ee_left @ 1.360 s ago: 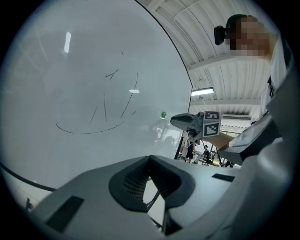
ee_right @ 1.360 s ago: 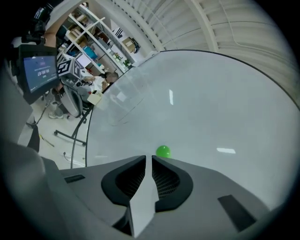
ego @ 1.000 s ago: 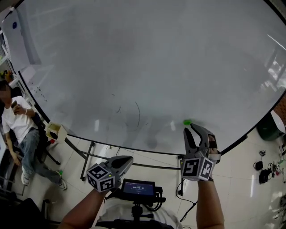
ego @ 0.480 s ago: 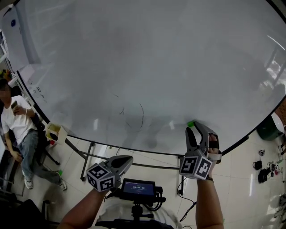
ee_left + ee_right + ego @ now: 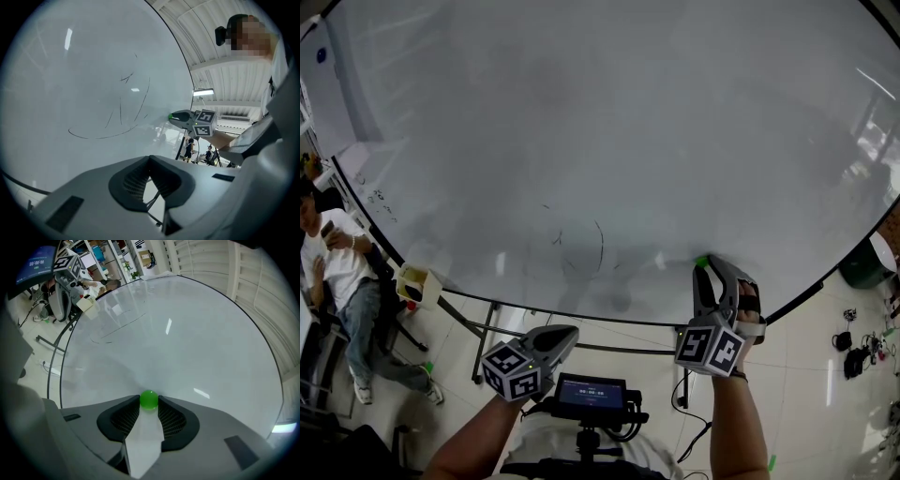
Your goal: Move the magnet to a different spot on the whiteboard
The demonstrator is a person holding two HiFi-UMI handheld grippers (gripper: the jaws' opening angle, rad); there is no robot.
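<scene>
A small green magnet [image 5: 701, 261] sticks to the whiteboard [image 5: 581, 141] near its lower right edge. My right gripper [image 5: 705, 268] is at the board with the magnet between its jaw tips. In the right gripper view the magnet [image 5: 149, 399] sits right between the two tips of that gripper [image 5: 149, 402]; the jaws are closing around it, tips close on either side. My left gripper [image 5: 572, 334] hangs below the board's lower edge, shut with nothing in it. From the left gripper view [image 5: 150, 158] the right gripper [image 5: 187, 119] and the magnet [image 5: 170, 116] show at the board.
Faint dark pen marks [image 5: 581, 239] cross the board's lower middle. A person [image 5: 337, 267] sits at the left by a yellow box [image 5: 417, 279]. A small screen [image 5: 591, 394] is mounted below me. Cables [image 5: 853, 352] and a dark bin [image 5: 867, 267] lie right on the floor.
My right gripper has gone forward to the board; the magnet, first just beyond its tips, now sits between them. The left gripper has stayed put.
</scene>
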